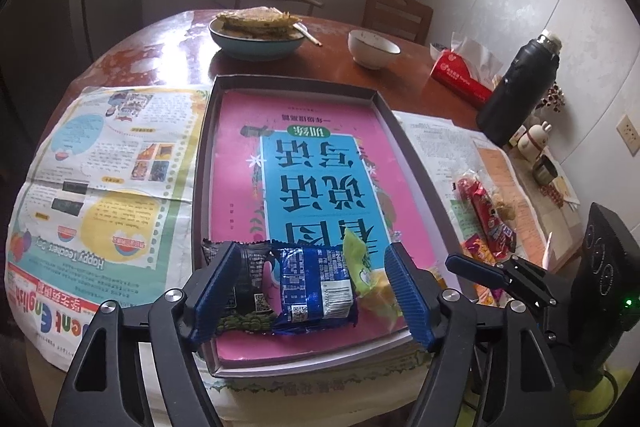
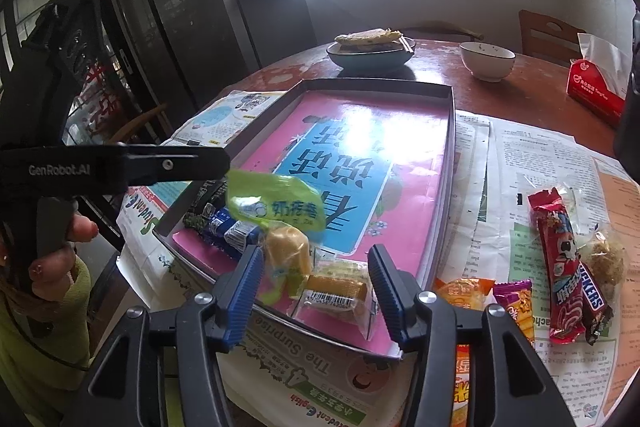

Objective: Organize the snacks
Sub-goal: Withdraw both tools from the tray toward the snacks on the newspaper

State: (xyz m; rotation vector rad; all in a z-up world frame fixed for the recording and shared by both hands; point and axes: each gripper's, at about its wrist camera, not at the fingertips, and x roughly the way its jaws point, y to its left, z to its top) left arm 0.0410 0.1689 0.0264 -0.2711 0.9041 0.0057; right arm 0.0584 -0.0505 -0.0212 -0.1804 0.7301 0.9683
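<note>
A shallow tray (image 1: 294,83) lined with a pink and blue book cover lies on the table. In its near corner lie a dark green-bottomed packet (image 1: 244,291), a blue packet (image 1: 316,291) and a green-yellow packet (image 1: 362,267). My left gripper (image 1: 312,291) stands open around them, pads clear of the blue one. My right gripper (image 2: 316,291) is open over the tray's near edge, with a clear-wrapped yellow cake (image 2: 336,293) lying between its fingers, untouched. Beside it is the green-yellow packet (image 2: 276,219). Loose snacks wait right of the tray: a red bar (image 2: 560,267) and an orange packet (image 2: 464,291).
Newspapers (image 1: 100,167) cover the table on both sides of the tray. Behind the tray stand a bowl of flatbread (image 1: 256,31), a white bowl (image 1: 372,47), a red tissue box (image 1: 460,75) and a black flask (image 1: 516,91). A hand (image 2: 52,259) grips the left tool.
</note>
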